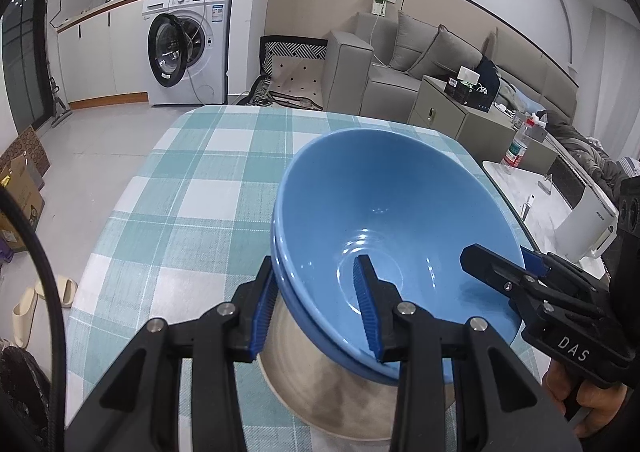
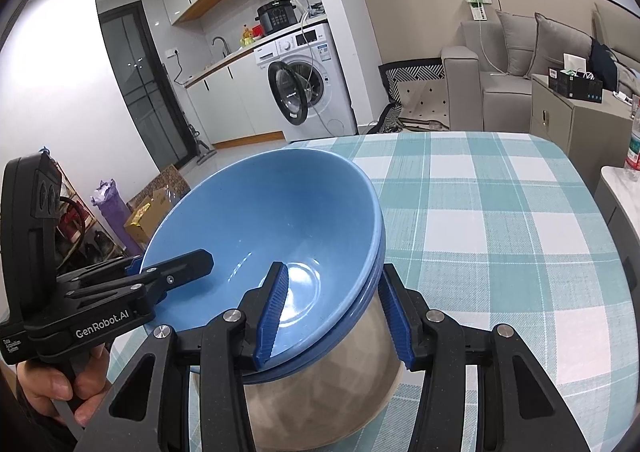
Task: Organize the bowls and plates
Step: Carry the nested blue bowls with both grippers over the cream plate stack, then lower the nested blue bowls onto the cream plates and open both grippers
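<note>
Bowls: glossy blue ceramic bowls (image 1: pixel 384 212), nested and tilted, were steadied from both rims.
Left claw (image 1: pixel 316 306): pinched the near rim.
Right claw (image 2: pixel 332 316): pinched the opposite rim.

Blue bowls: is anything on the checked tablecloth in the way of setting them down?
Nothing visible. The blue bowls, with a beige bowl nested beneath, are clamped at opposite rims by the left hand-held gripper and the right hand-held gripper. The visible tablecloth is bare.

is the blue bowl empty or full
Empty: the blue bowl shows a bare glossy bottom, only gripper fingers reaching inside.
</note>
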`<state>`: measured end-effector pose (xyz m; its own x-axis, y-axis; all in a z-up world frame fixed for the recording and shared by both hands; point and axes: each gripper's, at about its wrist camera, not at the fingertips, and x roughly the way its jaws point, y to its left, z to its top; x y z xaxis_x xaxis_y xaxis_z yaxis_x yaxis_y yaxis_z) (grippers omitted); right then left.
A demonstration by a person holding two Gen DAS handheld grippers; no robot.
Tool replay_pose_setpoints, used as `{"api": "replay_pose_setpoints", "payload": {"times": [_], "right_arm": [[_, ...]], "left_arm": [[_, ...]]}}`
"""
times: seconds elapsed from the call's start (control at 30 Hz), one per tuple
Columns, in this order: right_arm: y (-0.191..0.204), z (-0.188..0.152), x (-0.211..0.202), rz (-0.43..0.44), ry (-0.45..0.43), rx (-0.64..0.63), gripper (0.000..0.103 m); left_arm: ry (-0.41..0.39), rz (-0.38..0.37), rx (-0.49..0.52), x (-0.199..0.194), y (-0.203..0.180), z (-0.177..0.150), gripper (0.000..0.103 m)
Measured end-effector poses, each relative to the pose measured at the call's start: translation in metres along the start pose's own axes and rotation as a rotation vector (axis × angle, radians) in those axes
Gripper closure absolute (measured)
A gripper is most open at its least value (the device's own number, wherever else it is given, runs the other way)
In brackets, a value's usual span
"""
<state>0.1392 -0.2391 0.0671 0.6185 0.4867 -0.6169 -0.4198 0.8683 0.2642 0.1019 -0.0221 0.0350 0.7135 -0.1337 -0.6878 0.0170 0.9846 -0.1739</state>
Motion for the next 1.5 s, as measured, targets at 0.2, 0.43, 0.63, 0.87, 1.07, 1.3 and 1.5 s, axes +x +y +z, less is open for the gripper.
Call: {"api": "replay_pose_setpoints", "payload": {"times": [0.2,0.43,0.63,0.87,1.07,1.3,1.5], "right_arm": [[0.003,-0.003,0.006,-0.003,0.026,-0.007,0.055],[0.001,-0.005,0.011,-0.009,0.05,-0.005,0.055],[-0.001,-0.005,0.016,-0.013,0.056,-0.004,0.055],[-0.004,-0.005,0.016,-0.008,0.055,0.01,0.053],[-0.004,-0.006,0.016,-0.008,0.054,0.008,0.053],[-0.003,-0.005,0.017,-0.007,0.053,0.013,0.051],[-0.002,-0.005,0.016,0.003,0.051,0.017,0.049]], "left_arm": [[0.018,0.003,-0.006,0.004,0.005,-0.006,0.066],[0.04,0.003,-0.006,0.009,0.006,-0.009,0.065],[0.044,-0.002,-0.006,0.011,0.006,-0.009,0.064],[0.051,-0.009,-0.005,0.015,0.006,-0.007,0.061],[0.053,-0.008,-0.002,0.016,0.006,-0.007,0.061],[0.055,-0.011,0.002,0.018,0.006,-0.008,0.061],[0.06,-0.008,0.002,0.021,0.007,-0.007,0.06]]}}
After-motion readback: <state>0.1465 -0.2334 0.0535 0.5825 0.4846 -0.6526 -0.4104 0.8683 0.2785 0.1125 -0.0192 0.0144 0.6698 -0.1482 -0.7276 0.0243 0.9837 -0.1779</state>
